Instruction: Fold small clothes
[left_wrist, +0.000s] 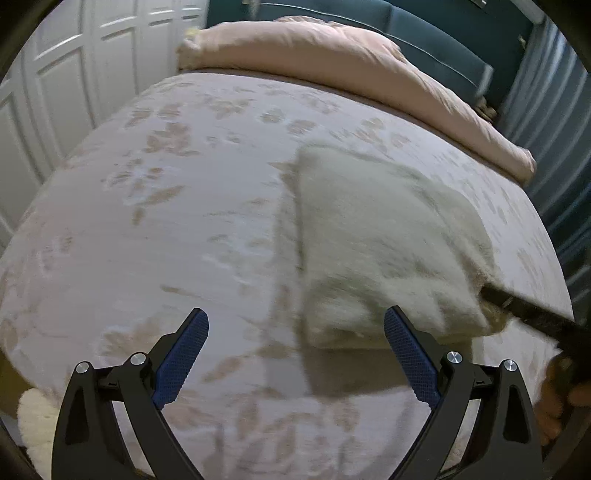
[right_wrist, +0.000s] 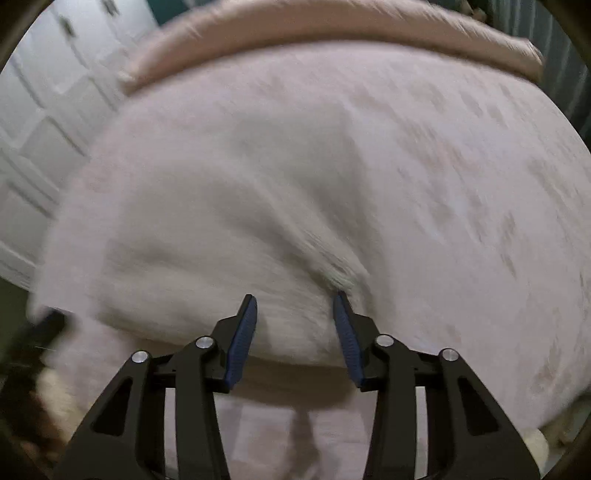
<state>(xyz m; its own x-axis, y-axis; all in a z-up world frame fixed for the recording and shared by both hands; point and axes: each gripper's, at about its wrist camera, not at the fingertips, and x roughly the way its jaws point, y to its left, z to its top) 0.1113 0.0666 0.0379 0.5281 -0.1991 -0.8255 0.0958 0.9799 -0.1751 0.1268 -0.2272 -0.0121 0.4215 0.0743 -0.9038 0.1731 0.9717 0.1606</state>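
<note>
Folded white garment on bed, left claw spread wide above bedspread, right claw parted against garment's edge

Fuzzy white garment, folded, on bed

Left hand-held gripper spread wide; right hand-held gripper parted, narrower gap.
</note>
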